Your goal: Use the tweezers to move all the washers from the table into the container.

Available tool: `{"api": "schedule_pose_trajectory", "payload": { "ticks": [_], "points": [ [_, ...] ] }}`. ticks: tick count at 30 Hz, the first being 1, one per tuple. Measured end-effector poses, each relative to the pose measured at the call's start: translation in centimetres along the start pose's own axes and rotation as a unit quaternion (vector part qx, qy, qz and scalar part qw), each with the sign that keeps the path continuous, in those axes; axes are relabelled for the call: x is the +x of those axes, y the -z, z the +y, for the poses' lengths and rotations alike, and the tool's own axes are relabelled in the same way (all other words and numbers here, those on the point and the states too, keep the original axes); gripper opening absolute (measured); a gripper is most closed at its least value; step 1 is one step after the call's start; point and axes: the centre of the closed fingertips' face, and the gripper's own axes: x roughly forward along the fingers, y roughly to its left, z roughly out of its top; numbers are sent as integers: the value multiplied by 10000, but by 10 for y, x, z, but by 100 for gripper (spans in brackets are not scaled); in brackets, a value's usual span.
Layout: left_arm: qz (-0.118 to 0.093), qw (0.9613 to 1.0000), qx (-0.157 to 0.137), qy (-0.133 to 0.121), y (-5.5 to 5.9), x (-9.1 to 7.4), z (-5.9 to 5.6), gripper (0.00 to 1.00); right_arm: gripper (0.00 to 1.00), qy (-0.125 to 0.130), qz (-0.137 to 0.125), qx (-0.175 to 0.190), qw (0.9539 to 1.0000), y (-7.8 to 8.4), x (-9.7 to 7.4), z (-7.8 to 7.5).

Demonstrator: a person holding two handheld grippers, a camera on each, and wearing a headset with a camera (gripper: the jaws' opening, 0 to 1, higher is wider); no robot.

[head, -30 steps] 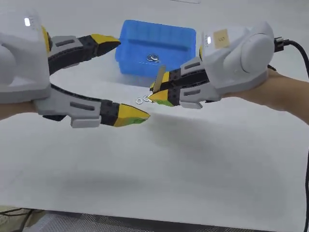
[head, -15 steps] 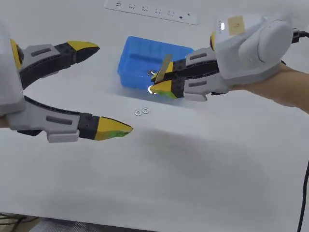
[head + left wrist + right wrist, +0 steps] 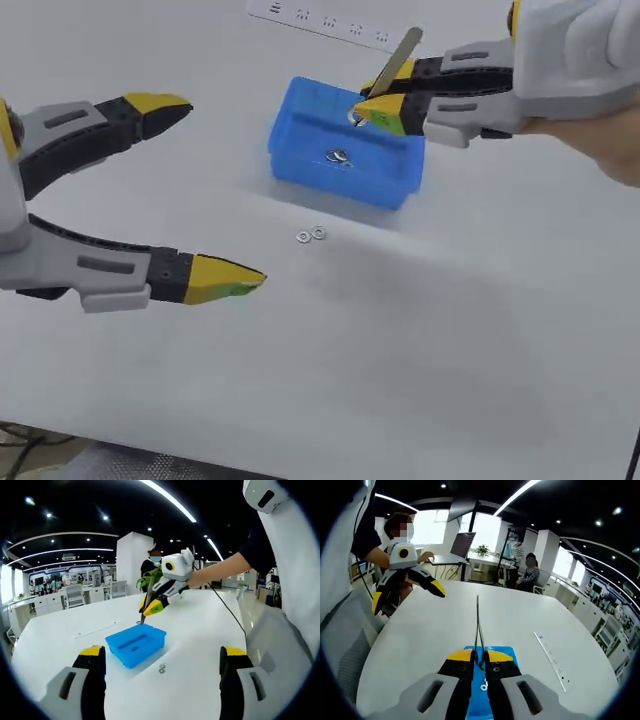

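The right gripper (image 3: 385, 108), its yellow-tipped jaws pressed together on the thin metal tweezers (image 3: 405, 48), hangs over the far right corner of the blue rectangular plastic container (image 3: 300, 170), with the tweezer points aimed down into the box toward 7 o'clock in the head view. A pale glint at the points may be a washer, but it is too small to be sure. A few silver washers (image 3: 338, 157) lie on the container's floor near the middle. Two small silver ring washers (image 3: 311, 235) sit side by side on the white table (image 3: 420, 340), near the container's front wall at about 6 o'clock. The step in hand looks like the drop. It should go best with the points brought low and well inside the walls before the squeeze is eased, so a light ring falls flat rather than bouncing over the rim. The squeeze should slacken only a little, since the tweezers themselves must not slip. The left gripper (image 3: 222, 190) hovers with jaws spread wide and nothing between them, at 9 o'clock of the loose pair and well apart from it. The table is open from 3 to 6 o'clock of the container. A white power strip (image 3: 330, 22) lies beyond it at 12 o'clock, and the table's near edge is well away from the work.
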Motion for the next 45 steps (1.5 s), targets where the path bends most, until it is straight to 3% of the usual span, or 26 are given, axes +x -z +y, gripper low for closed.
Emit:
{"api": "schedule_pose_trajectory", "payload": {
  "ticks": [4,7,14,21,25,45],
  "points": [
    [33,10000,-12,-23,2,-3,6,100,9,104,-76,107,9999,4,14,-14],
    [19,9999,-130,-33,5,-3,11,100,9,62,49,212,9997,20,28,-18],
    [89,9996,-250,-83,15,2,14,100,9,-266,540,185,9980,59,51,-5],
    [213,9989,-395,-107,25,0,9,100,9,-310,698,263,9967,77,60,-5],
    [126,9983,-563,-80,24,0,6,100,10,-327,793,270,9960,81,57,-4],
    [195,9982,-537,-175,20,-3,10,100,10,-386,884,239,9951,90,56,-1]
  ]
}}
